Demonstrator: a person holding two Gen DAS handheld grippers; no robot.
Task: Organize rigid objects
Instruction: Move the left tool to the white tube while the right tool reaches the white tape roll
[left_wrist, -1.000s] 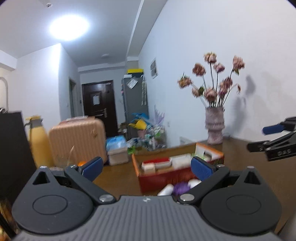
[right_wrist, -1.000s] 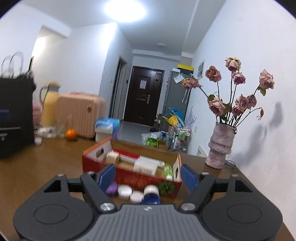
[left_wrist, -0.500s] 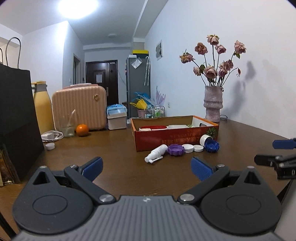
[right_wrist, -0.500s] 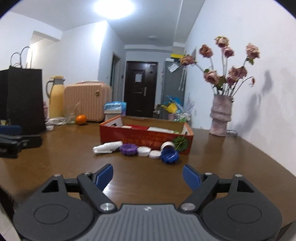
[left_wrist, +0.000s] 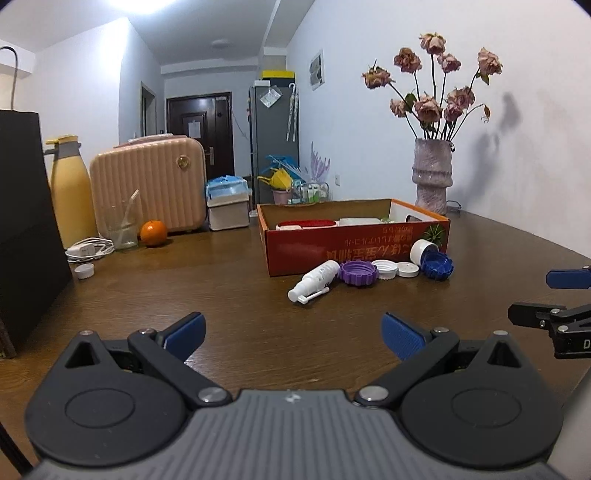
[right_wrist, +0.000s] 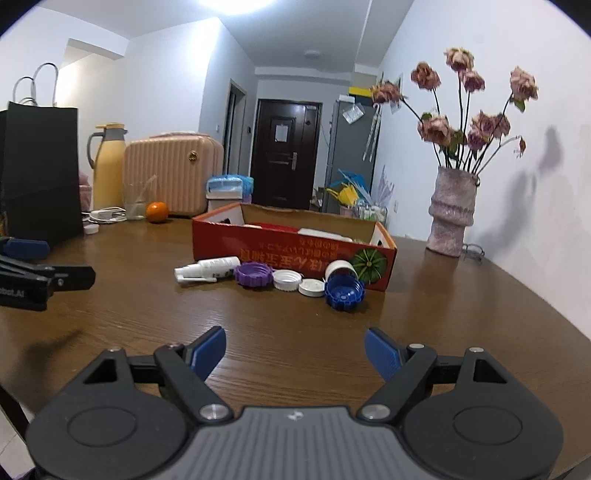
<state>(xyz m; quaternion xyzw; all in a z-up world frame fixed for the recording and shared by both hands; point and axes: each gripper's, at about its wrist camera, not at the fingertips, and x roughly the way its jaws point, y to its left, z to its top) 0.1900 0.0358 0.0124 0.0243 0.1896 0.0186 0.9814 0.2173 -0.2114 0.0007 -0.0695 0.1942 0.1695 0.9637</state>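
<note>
Through the left wrist view, the left gripper (left_wrist: 291, 334) is hovering over the brown table (left_wrist: 229, 295) with its jaws standing wide apart and gripping nothing. Ahead of it and slightly right, a white spray bottle (left_wrist: 314, 281) is lying on its side, touching a purple cap (left_wrist: 358, 272); beyond that two white caps (left_wrist: 385, 268) and a blue cap (left_wrist: 437, 266) are sitting in a row along the front wall of the red cardboard box (left_wrist: 332, 253). Bare tabletop is lying between the fingers and the row. The right gripper (left_wrist: 550, 295) is showing at the right edge. An orange (left_wrist: 153, 233), a glass (left_wrist: 123, 230) and a vase of flowers (left_wrist: 433, 177) are standing farther back.

Through the right wrist view, the right gripper (right_wrist: 295, 350) is holding its jaws wide with nothing between them. The blue cap (right_wrist: 344, 292) is lying ahead, slightly right, with a white jar (right_wrist: 338, 268) tipped against the box (right_wrist: 258, 254) behind it. The purple cap (right_wrist: 253, 274) and spray bottle (right_wrist: 210, 268) are lying further left, well apart from the fingers.
</note>
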